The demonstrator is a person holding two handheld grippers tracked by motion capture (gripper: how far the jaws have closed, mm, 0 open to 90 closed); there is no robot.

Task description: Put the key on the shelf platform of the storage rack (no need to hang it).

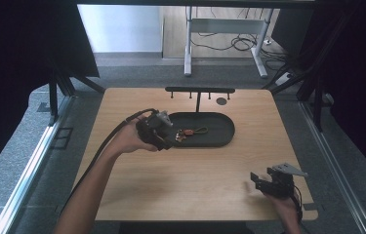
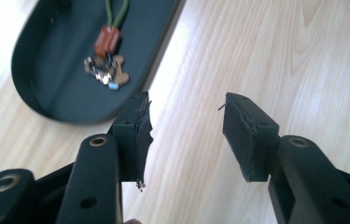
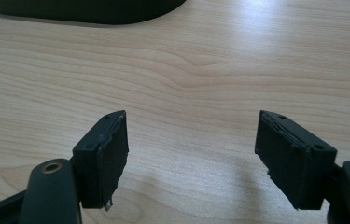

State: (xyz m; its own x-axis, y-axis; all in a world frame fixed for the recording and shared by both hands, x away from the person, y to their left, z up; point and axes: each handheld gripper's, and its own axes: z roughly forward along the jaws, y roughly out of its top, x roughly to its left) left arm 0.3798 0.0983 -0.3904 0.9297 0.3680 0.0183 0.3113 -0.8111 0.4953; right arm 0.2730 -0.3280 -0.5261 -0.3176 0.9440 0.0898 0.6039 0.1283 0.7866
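A dark oval tray (image 1: pixel 219 139) lies at the middle of the wooden table. In it lies a bunch of keys (image 1: pixel 179 137) with a brown fob and an olive cord loop (image 1: pixel 200 130). My left gripper (image 1: pixel 167 144) hovers at the tray's left end, open, with nothing between its jaws. In the left gripper view the keys (image 2: pixel 105 74) lie in the tray (image 2: pixel 51 70) beyond my left gripper (image 2: pixel 186 126), up and to the left. My right gripper (image 1: pixel 257 181) rests near the table's front right corner, open and empty. In the right gripper view my right gripper (image 3: pixel 191 151) faces bare wood.
A black rack with small pegs (image 1: pixel 199 90) stands behind the tray on a thin post. A small dark disc (image 1: pixel 221 101) lies beside it. Black curtains and metal rails flank the table (image 1: pixel 180 185). A desk frame with cables (image 1: pixel 224 34) stands on the floor beyond.
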